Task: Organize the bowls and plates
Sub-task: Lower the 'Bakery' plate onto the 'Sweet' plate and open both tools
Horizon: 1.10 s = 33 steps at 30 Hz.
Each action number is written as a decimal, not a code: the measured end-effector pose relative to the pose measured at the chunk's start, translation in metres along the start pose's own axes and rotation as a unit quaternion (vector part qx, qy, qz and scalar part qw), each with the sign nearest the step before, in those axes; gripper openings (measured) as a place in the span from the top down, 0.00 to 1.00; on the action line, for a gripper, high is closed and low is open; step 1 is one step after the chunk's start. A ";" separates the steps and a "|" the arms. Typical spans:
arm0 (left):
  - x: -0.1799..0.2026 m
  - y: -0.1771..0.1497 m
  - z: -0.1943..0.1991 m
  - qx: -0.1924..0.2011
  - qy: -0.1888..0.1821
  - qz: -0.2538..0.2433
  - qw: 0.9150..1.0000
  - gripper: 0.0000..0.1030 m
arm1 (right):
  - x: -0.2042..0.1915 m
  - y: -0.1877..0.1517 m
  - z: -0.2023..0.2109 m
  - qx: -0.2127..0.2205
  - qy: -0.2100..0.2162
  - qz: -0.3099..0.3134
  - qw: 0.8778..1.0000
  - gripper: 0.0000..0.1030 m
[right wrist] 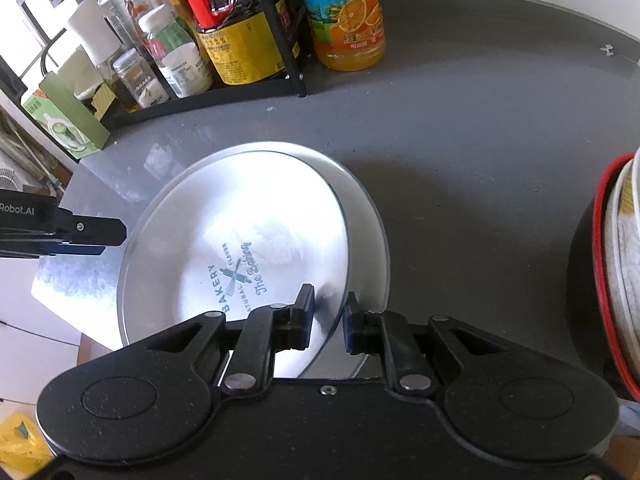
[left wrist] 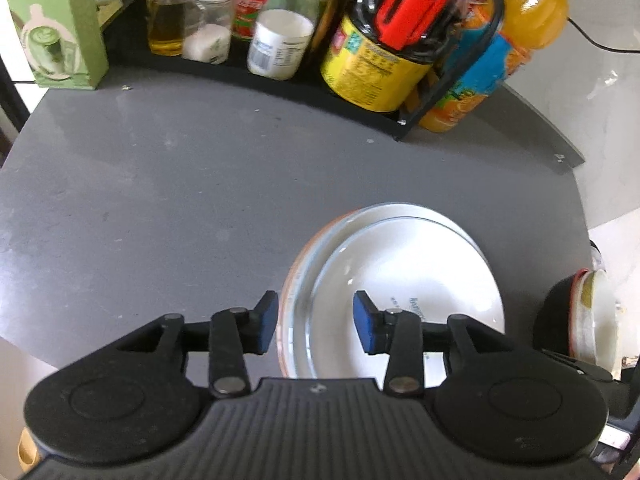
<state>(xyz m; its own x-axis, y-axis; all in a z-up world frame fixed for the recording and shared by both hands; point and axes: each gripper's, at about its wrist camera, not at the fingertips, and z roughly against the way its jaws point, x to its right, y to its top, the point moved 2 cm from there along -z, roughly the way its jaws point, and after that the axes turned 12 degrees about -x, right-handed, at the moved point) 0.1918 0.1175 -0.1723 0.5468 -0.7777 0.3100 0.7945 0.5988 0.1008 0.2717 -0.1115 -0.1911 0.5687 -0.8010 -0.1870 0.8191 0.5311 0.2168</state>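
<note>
Right gripper [right wrist: 327, 318] pinches the top plate [right wrist: 236, 256] rim at 5 o'clock; left gripper [left wrist: 316, 322], jaws wide, straddles the stack's [left wrist: 396, 276] 8 o'clock edge

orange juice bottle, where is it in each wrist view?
Left wrist: orange juice bottle upper right, just right of the black rack.
Right wrist: top centre, again right of the rack.
Shared landmark: yellow-labelled bottle at the rack's end.
</note>
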 end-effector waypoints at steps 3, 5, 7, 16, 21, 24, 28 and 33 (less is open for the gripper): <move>-0.005 -0.001 -0.005 -0.003 0.003 0.003 1.000 0.62 | -0.005 0.003 -0.002 -0.006 -0.006 0.007 1.000 0.83; -0.008 -0.004 -0.010 -0.007 0.012 0.001 1.000 0.62 | -0.007 0.004 -0.004 -0.008 -0.010 0.012 1.000 0.81; -0.010 -0.006 -0.015 -0.010 0.024 0.000 1.000 0.62 | -0.009 0.005 -0.004 -0.010 -0.013 0.013 1.000 0.80; -0.016 -0.010 -0.024 -0.017 0.034 -0.002 0.999 0.57 | -0.012 0.009 -0.001 -0.027 -0.018 0.012 0.999 0.75; -0.011 -0.006 -0.022 -0.014 0.037 -0.009 0.999 0.57 | -0.015 0.004 0.008 -0.022 -0.022 0.020 0.999 0.70; -0.006 -0.003 -0.019 -0.012 0.038 -0.014 0.999 0.57 | -0.014 0.003 0.016 -0.017 -0.016 0.018 1.000 0.70; 0.009 0.000 -0.009 -0.005 0.036 -0.025 0.999 0.52 | -0.007 0.003 0.036 0.003 0.003 0.010 1.000 0.60; 0.036 0.001 0.006 0.012 0.031 -0.041 0.999 0.35 | 0.011 0.000 0.068 0.036 0.028 -0.003 0.999 0.48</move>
<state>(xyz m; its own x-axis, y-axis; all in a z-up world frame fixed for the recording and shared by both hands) 0.2109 0.0919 -0.1558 0.4968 -0.8336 0.2415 0.8305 0.5374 0.1467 0.2730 -0.1387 -0.1274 0.5682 -0.7870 -0.2406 0.8166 0.5030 0.2832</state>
